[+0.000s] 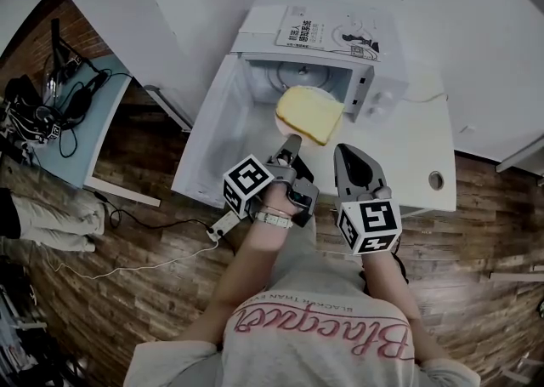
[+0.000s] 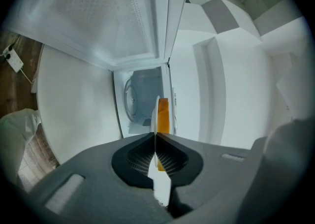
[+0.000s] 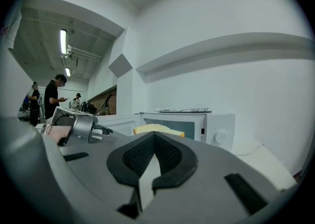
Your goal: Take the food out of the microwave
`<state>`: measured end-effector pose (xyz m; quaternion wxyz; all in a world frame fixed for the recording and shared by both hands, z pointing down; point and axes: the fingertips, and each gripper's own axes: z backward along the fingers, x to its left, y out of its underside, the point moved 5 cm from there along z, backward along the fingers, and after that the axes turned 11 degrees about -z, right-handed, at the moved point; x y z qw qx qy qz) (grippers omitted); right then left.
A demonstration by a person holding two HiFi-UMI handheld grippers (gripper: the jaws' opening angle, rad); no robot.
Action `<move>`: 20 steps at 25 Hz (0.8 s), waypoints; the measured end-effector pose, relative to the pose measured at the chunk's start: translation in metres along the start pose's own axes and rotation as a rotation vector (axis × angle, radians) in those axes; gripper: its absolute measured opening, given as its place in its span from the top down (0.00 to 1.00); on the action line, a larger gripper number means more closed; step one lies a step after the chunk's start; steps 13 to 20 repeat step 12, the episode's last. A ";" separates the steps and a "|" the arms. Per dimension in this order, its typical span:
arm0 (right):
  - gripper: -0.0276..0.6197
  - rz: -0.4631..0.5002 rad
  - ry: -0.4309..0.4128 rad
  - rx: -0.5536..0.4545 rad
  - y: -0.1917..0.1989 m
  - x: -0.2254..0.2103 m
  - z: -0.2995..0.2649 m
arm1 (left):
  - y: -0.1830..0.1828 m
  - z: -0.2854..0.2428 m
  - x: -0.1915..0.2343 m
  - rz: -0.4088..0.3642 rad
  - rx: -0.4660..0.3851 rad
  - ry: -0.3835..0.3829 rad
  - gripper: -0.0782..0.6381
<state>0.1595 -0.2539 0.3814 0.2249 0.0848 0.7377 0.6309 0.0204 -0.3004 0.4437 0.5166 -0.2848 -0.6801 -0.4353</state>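
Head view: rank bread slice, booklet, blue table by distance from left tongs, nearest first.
1. Bread slice, on the plate that the left tongs grip.
2. Booklet, beyond, atop the microwave.
3. Blue table, far left.

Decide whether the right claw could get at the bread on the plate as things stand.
Probably yes. The bread sits on the plate held by the left claw, in front of the open microwave, just ahead of the right claw; nothing lies between. Its jaws are shut, so it must open first.
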 end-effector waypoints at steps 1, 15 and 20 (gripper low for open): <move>0.94 0.000 0.004 -0.003 -0.001 -0.002 0.002 | 0.001 0.002 -0.002 0.001 -0.001 -0.005 0.87; 0.94 0.010 -0.005 -0.029 -0.005 0.002 0.017 | 0.013 0.017 -0.004 0.016 0.000 -0.028 0.87; 0.94 0.010 -0.005 -0.029 -0.005 0.002 0.017 | 0.013 0.017 -0.004 0.016 0.000 -0.028 0.87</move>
